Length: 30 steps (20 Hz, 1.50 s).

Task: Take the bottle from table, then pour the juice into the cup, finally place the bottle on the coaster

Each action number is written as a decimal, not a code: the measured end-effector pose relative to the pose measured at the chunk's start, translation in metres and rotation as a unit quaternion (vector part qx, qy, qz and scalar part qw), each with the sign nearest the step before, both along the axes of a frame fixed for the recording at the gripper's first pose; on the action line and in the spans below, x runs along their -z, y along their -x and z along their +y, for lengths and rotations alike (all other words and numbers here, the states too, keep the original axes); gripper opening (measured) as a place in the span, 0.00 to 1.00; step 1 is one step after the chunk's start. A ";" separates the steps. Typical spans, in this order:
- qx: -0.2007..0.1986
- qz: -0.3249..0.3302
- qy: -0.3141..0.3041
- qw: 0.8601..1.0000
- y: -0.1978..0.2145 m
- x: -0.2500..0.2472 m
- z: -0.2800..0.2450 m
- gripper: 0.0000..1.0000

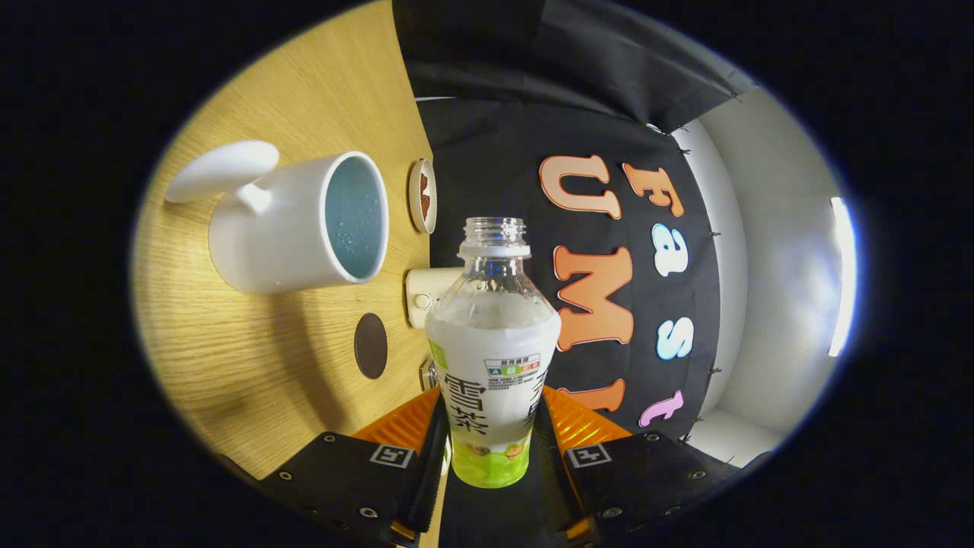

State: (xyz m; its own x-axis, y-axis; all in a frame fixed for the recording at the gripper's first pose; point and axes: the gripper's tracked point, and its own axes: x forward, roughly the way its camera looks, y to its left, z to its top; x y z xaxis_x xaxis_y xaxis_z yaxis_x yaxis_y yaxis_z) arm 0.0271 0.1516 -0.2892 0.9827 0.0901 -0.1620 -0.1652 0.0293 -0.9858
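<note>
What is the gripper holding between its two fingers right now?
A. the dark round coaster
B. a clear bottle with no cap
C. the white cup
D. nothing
B: the uncapped bottle sits clamped between both fingers of the gripper, while the cup and coaster lie apart on the table.

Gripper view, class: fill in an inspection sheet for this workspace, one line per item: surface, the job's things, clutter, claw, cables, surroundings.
Surface: wooden table, seen rotated.
Job's things: uncapped plastic bottle between the fingers, looks nearly empty; white cup with handle beyond it, bluish inside; dark round coaster apart from the cup.
Clutter: small dish; white box at the table edge.
Claw: shut on the bottle.
Cables: nothing seen.
Surroundings: black cloth wall, white panel.
</note>
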 end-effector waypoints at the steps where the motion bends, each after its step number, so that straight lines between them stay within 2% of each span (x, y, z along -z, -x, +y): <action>1: -0.004 0.000 0.009 1.000 0.000 0.000 0.002 0.58; 18: -0.022 -0.028 0.100 0.994 -0.011 -0.007 -0.003 0.58; 30: -0.031 -0.058 0.133 0.989 -0.021 -0.021 -0.005 0.58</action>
